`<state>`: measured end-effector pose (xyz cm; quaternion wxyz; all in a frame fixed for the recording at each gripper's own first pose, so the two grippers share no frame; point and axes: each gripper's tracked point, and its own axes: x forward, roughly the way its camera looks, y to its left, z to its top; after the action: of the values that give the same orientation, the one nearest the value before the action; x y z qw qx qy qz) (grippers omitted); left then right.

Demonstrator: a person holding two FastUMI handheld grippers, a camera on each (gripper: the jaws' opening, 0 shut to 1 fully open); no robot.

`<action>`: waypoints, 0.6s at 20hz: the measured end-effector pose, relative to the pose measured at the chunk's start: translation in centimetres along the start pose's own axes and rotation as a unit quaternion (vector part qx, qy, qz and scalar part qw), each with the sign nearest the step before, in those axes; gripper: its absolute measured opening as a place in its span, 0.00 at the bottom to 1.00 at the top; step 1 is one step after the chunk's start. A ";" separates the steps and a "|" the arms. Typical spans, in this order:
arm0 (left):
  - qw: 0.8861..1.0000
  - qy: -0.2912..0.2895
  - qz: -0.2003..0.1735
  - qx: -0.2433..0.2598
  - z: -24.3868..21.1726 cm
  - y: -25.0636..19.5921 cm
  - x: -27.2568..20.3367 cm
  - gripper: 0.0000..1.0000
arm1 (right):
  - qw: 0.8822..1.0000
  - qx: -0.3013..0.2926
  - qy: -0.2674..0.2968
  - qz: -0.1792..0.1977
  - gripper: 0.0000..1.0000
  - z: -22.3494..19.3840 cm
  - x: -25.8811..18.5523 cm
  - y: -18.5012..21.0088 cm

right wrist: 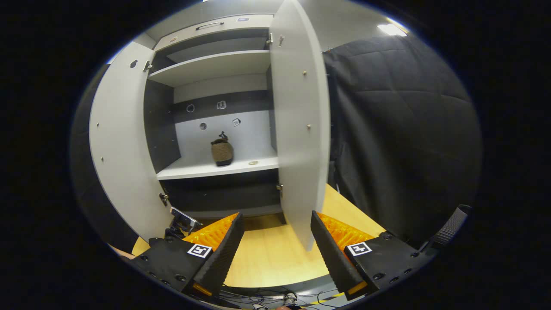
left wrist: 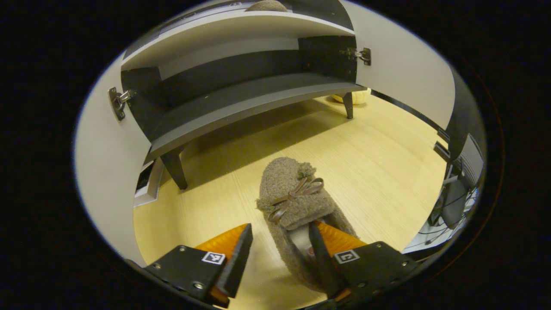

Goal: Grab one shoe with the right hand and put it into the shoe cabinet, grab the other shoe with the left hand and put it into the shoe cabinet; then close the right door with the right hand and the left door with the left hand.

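Observation:
A brown fuzzy slipper (left wrist: 292, 202) with a bow lies on the wooden floor in front of the open shoe cabinet (left wrist: 241, 99). My left gripper (left wrist: 280, 254) is open and low over the slipper's heel end. One finger sits inside the slipper's opening, the other stands on the floor side with a gap to the slipper's wall. The second slipper (right wrist: 222, 151) stands on the cabinet's white shelf (right wrist: 215, 168). My right gripper (right wrist: 277, 245) is open and holds nothing, some way back from the cabinet. The right door (right wrist: 299, 129) and the left door (right wrist: 120, 150) both stand open.
The cabinet stands on dark legs (left wrist: 174, 168) with a white box (left wrist: 148, 181) beside one. A yellow object (left wrist: 355, 97) lies behind the far leg. Cables and dark gear (left wrist: 456, 193) crowd the floor's edge. A black cloth wall (right wrist: 409, 129) hangs beside the right door.

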<state>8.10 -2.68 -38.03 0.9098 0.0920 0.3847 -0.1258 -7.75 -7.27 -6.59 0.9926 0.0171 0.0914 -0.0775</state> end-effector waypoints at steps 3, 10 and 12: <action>0.999 0.011 -0.012 -0.041 0.4 0.1 1.1 0.67 | 0.999 0.012 -0.002 -0.050 0.98 0.6 -1.3 -3.8; 0.998 0.023 0.004 -0.055 0.3 1.2 2.3 0.29 | 0.990 0.050 -0.022 -0.131 0.98 1.5 -2.3 -10.9; 0.997 0.035 0.006 -0.068 0.2 0.6 2.3 0.11 | 0.989 0.055 -0.020 -0.136 0.98 1.3 -1.6 -12.2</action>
<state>9.98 -2.54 -39.54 0.9006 0.0364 0.4236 -0.0906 -11.00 -19.13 -5.20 0.9722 0.0571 0.0685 -0.2167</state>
